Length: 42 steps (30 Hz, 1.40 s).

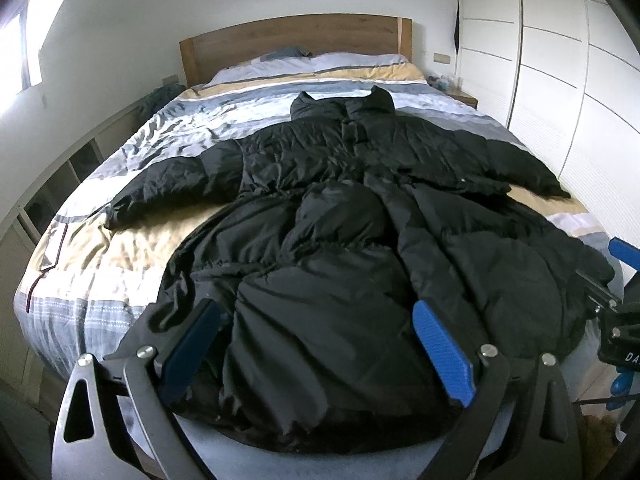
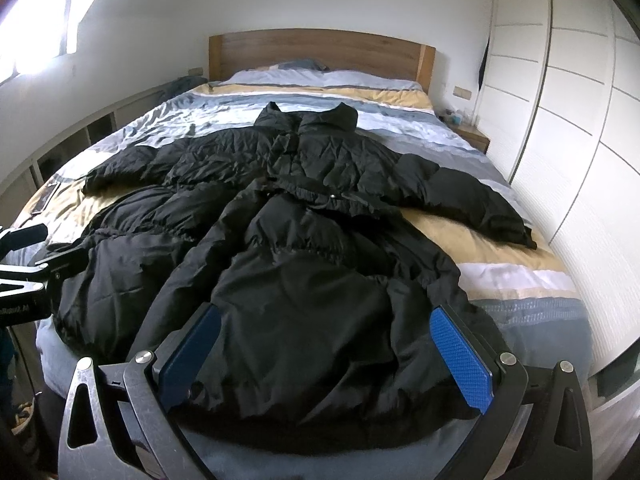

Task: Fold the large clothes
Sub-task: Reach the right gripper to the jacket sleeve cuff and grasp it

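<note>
A long black puffer coat (image 1: pixel 340 208) lies spread flat on the bed, collar toward the headboard, both sleeves stretched out sideways, hem at the foot end. In the right wrist view the same coat (image 2: pixel 304 248) fills the middle. My left gripper (image 1: pixel 320 340) hovers open over the left part of the hem, with nothing between its blue pads (image 1: pixel 442 348). Over the right part of the hem my right gripper (image 2: pixel 326 346) stands open too, its pads (image 2: pixel 460 360) wide apart above the fabric. Each gripper's body shows at the edge of the other's view.
The bed (image 1: pixel 120 256) has a striped grey, white and tan duvet and a wooden headboard (image 1: pixel 296 40). White wardrobe doors (image 1: pixel 560 80) run along the right. A small nightstand (image 2: pixel 474 136) stands by the headboard, low shelves (image 1: pixel 60 184) along the left wall. A phone (image 2: pixel 46 196) lies on the duvet's left edge.
</note>
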Each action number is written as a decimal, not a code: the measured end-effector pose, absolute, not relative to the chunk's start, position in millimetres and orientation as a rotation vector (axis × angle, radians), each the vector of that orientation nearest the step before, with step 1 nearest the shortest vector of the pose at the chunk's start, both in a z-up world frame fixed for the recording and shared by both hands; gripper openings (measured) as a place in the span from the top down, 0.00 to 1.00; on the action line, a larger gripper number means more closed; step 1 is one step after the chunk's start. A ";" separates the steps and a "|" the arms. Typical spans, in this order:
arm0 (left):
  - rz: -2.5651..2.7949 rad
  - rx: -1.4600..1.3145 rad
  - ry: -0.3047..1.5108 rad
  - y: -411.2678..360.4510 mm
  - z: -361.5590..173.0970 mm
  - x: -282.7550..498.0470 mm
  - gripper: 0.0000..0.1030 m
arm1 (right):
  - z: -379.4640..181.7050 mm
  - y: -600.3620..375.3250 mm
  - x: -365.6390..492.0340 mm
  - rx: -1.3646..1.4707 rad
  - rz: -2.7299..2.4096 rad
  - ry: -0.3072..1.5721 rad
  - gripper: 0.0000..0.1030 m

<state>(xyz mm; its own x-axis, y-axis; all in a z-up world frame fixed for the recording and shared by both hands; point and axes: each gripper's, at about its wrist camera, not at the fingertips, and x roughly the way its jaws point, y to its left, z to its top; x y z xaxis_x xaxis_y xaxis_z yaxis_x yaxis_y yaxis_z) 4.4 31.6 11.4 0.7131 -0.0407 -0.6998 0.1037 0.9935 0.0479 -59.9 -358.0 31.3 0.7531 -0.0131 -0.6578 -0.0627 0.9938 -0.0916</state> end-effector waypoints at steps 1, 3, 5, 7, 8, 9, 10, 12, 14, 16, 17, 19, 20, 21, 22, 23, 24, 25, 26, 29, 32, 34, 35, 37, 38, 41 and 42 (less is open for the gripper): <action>-0.077 0.083 0.769 33.3 14.2 5.9 0.05 | 32.9 -358.2 -58.7 -0.114 0.029 0.715 0.01; -0.060 0.086 0.754 36.4 20.0 8.5 0.05 | 36.6 -358.4 -56.8 -0.124 0.029 0.709 0.01; -0.042 0.090 0.736 39.7 26.1 10.9 0.05 | 38.8 -359.8 -54.2 -0.129 0.026 0.708 0.01; -0.030 0.093 0.722 41.8 31.6 13.3 0.05 | 39.3 -363.2 -51.8 -0.126 0.020 0.714 0.01; -0.028 0.094 0.716 42.8 34.1 14.4 0.05 | 40.0 -365.0 -50.4 -0.122 0.018 0.717 0.01; -0.025 0.097 0.708 43.7 38.0 16.2 0.05 | 40.5 -366.8 -50.0 -0.121 0.017 0.717 0.01; -0.025 0.099 0.705 43.5 40.0 17.5 0.05 | 41.1 -367.9 -49.2 -0.123 0.013 0.719 0.01; -0.028 0.103 0.694 43.4 46.3 20.0 0.05 | 44.4 -369.4 -47.7 -0.133 0.007 0.715 0.01; -0.041 0.111 0.682 42.1 52.7 21.8 0.05 | 48.4 -370.5 -45.9 -0.139 0.006 0.708 0.01; -0.046 0.120 0.669 40.9 59.3 23.9 0.05 | 55.3 -370.7 -43.2 -0.143 0.007 0.695 0.01; -0.048 0.122 0.666 40.6 61.6 24.1 0.05 | 59.2 -370.4 -41.9 -0.145 0.008 0.687 0.01; -0.051 0.125 0.656 40.8 69.5 27.0 0.05 | 65.3 -369.9 -40.1 -0.150 0.010 0.673 0.01; -0.052 0.124 0.654 40.7 72.9 28.5 0.05 | 70.5 -368.8 -38.2 -0.155 0.011 0.663 0.01; -0.060 0.116 0.662 42.8 77.5 32.7 0.05 | 73.5 -368.2 -36.6 -0.157 0.011 0.658 0.01; -0.064 0.104 0.665 45.1 80.7 35.4 0.05 | 78.1 -367.0 -34.3 -0.162 0.011 0.650 0.01; -0.068 0.091 0.666 47.5 84.0 38.2 0.05 | 82.8 -365.6 -31.7 -0.166 0.010 0.641 0.01; -0.066 0.077 0.662 50.4 88.2 41.9 0.05 | 86.0 -365.5 -30.4 -0.166 0.010 0.633 0.01; -0.056 0.064 0.652 54.5 93.8 45.6 0.05 | 90.3 -365.5 -28.6 -0.164 0.010 0.624 0.01; -0.049 0.053 0.645 57.2 97.8 47.8 0.05 | 94.9 -365.3 -25.7 -0.162 0.010 0.616 0.01; -0.031 0.013 0.618 70.5 112.4 59.4 0.05 | 112.8 -365.3 -13.3 -0.167 -0.006 0.581 0.01; -0.009 0.009 0.598 78.9 122.5 69.6 0.05 | 129.1 -369.7 0.1 -0.155 -0.023 0.549 0.01; 0.008 0.012 0.593 83.8 127.7 81.0 0.05 | 142.5 -373.3 14.6 -0.137 -0.038 0.524 0.01; 0.016 0.013 0.589 86.0 130.5 87.3 0.05 | 149.9 -375.2 23.4 -0.129 -0.047 0.513 0.01; 0.029 0.011 0.581 89.8 134.9 97.5 0.05 | 162.7 -378.4 40.4 -0.115 -0.056 0.496 0.00; 0.034 0.004 0.576 92.9 139.0 105.1 0.05 | 168.5 -379.1 48.5 -0.110 -0.060 0.488 0.00; 0.050 -0.005 0.552 98.2 148.9 122.1 0.05 | 189.7 -383.8 78.7 -0.096 -0.070 0.450 0.00; 0.062 -0.005 0.539 99.8 152.6 128.3 0.05 | 195.7 -385.6 88.8 -0.090 -0.071 0.434 0.00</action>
<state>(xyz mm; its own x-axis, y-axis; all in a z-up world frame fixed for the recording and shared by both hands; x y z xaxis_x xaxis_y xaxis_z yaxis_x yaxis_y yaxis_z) 128.3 99.8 152.6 0.8565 0.0576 -0.5129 -0.0602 0.9981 0.0115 88.8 -385.6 195.7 0.9048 -0.0877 -0.4166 0.0492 0.9935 -0.1023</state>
